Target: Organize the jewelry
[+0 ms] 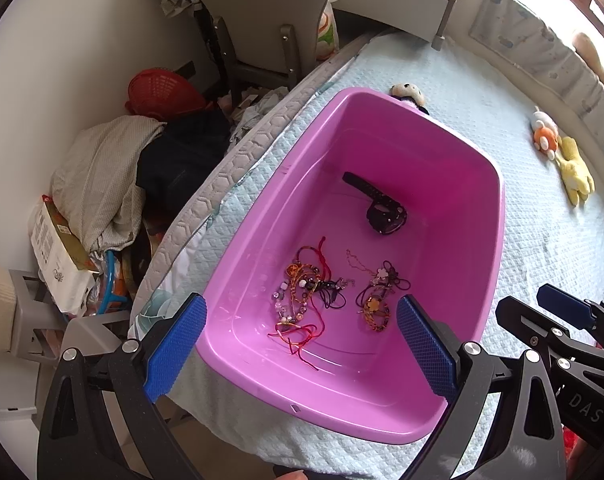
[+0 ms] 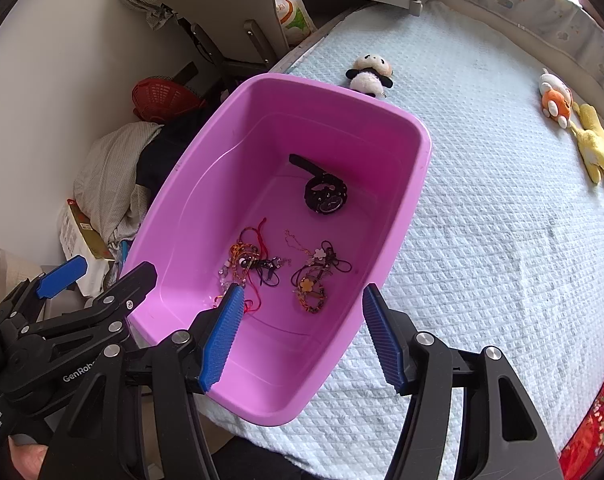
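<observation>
Blue-padded fingers fill the bottom of both wrist views, and both pairs stand apart with nothing between them: the left gripper (image 1: 298, 344) hangs over the near end of the pink tub (image 1: 497, 216), and the right gripper (image 2: 302, 332) hovers just beside it on its right, also angled steeply down into the tub. Going left to right across the tub floor, a tangle of red cord and beaded bracelets (image 1: 302, 300) lies nearest the left wall, a second small cluster with flower charms (image 1: 375, 298) lies just beside it, apart from the first, and a black watch (image 1: 383, 212) rests further back toward the far end. The tub itself sits on a pale quilted bedspread (image 1: 541, 240), with a panda plush (image 2: 367, 74) behind its far rim and an orange and a yellow plush (image 2: 593, 148) well apart to the right. All the jewelry seen is already in the tub, so the step in hand looks like choosing a piece to sort. The next move probably calls for lowering one gripper onto a single strand and closing on it without dragging its tangled neighbours along.
</observation>
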The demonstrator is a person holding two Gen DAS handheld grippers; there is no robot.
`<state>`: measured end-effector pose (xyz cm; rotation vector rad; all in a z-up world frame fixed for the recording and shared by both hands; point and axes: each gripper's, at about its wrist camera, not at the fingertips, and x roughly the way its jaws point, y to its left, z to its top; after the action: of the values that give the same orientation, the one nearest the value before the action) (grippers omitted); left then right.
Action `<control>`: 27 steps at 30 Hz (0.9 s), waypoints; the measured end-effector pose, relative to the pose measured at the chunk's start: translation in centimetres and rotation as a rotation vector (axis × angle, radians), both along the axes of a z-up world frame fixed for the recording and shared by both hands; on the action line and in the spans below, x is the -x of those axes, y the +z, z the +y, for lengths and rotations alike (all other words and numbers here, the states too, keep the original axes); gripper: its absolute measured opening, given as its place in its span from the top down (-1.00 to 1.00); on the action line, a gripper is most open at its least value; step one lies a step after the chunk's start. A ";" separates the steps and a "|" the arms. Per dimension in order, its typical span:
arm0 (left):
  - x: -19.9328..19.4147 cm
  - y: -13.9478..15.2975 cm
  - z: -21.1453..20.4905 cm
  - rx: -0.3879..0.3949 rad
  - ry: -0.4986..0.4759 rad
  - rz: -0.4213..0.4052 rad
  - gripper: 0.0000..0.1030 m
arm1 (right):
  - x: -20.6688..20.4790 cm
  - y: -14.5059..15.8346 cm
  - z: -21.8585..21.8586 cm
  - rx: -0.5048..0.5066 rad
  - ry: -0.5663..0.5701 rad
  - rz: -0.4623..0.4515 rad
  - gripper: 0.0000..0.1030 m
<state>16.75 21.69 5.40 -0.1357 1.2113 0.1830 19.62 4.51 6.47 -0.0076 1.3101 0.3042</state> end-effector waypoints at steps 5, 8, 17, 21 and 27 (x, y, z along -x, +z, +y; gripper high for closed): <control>-0.1 0.0 -0.1 -0.005 -0.003 -0.001 -0.83 | 0.0 0.0 0.0 -0.001 0.000 0.001 -0.15; -0.2 0.0 -0.1 -0.003 -0.001 0.001 -0.83 | 0.0 0.0 -0.1 -0.001 0.001 0.000 -0.15; -0.1 -0.1 -0.1 -0.001 -0.003 0.000 -0.83 | -0.1 -0.2 0.1 0.002 -0.003 0.004 -0.15; 0.0 -0.1 -0.1 -0.001 -0.006 -0.002 -0.83 | -0.1 -0.2 0.1 0.002 -0.003 0.004 -0.15; -0.2 -0.2 -0.1 0.006 -0.016 0.012 -0.83 | 0.0 -0.2 0.1 0.001 -0.003 0.004 -0.15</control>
<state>16.90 21.56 5.18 -0.1298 1.2244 0.1662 19.64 4.63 6.26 -0.0059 1.3146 0.3008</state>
